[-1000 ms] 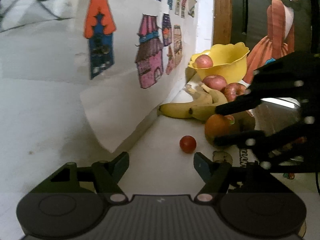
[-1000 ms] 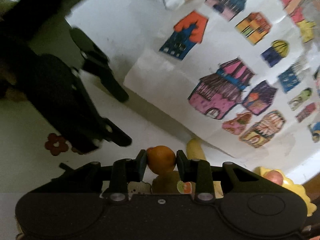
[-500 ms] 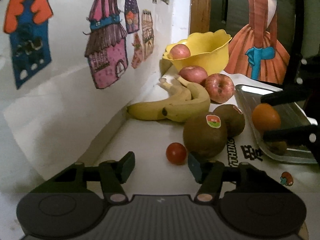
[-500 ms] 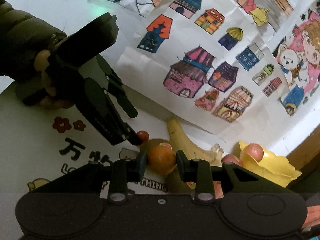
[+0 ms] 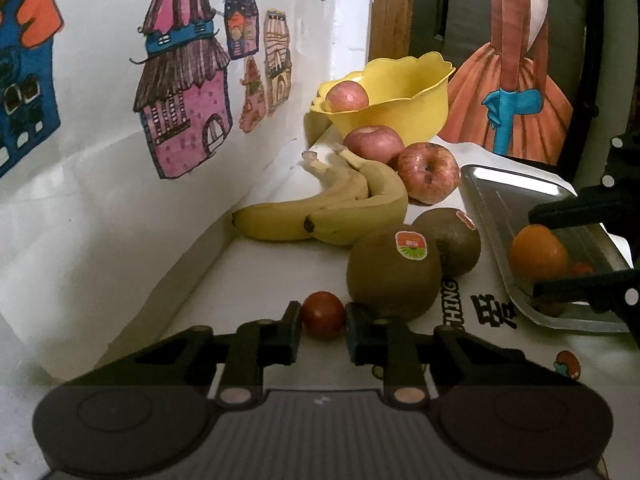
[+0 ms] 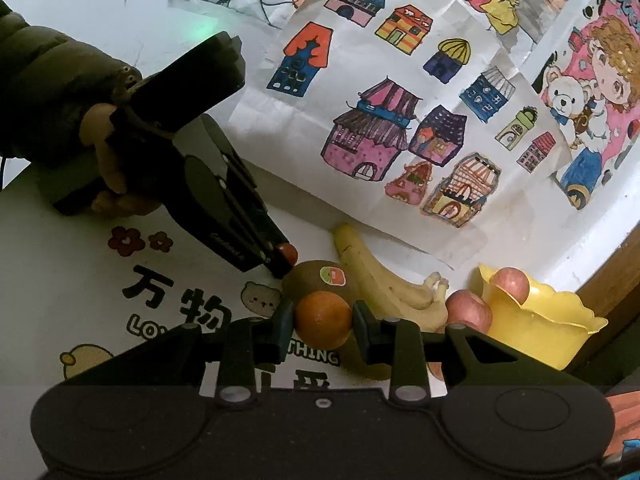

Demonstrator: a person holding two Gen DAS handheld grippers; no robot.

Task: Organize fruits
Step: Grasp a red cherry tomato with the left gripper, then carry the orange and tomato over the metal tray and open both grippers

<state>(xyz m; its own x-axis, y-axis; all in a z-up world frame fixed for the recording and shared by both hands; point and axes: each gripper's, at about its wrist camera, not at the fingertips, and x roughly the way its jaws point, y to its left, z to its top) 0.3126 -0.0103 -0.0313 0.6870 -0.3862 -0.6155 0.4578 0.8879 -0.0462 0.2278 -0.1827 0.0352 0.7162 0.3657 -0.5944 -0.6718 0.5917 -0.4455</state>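
Since a second ago the left gripper (image 5: 323,315) has slid forward along the wall and drawn its fingers in around the cherry tomato (image 5: 323,314), which earlier lay loose on the mat ahead of its wide-spread fingers; both pads now press the tomato's sides while it sits low on the white mat (image 5: 256,280). Meanwhile the right gripper (image 6: 323,319) has swung away from above the fruit pile and now hangs over the steel tray (image 5: 496,200), pinching the orange (image 6: 323,319) between its fingertips as before. From the left camera the orange shows above the tray's near end, where a small red fruit (image 5: 581,269) lies just behind it. Just beside the tomato stands a kiwi (image 5: 394,276) with a sticker, a second kiwi (image 5: 454,240) touching behind it. Two bananas (image 5: 320,212) lie along the wall past them, then two apples (image 5: 428,178), then a yellow bowl (image 5: 416,108) holding a third apple (image 5: 346,97). A hand (image 6: 110,160) in a dark sleeve grips the left tool's handle. Drawings of houses (image 6: 372,136) cover the wall.
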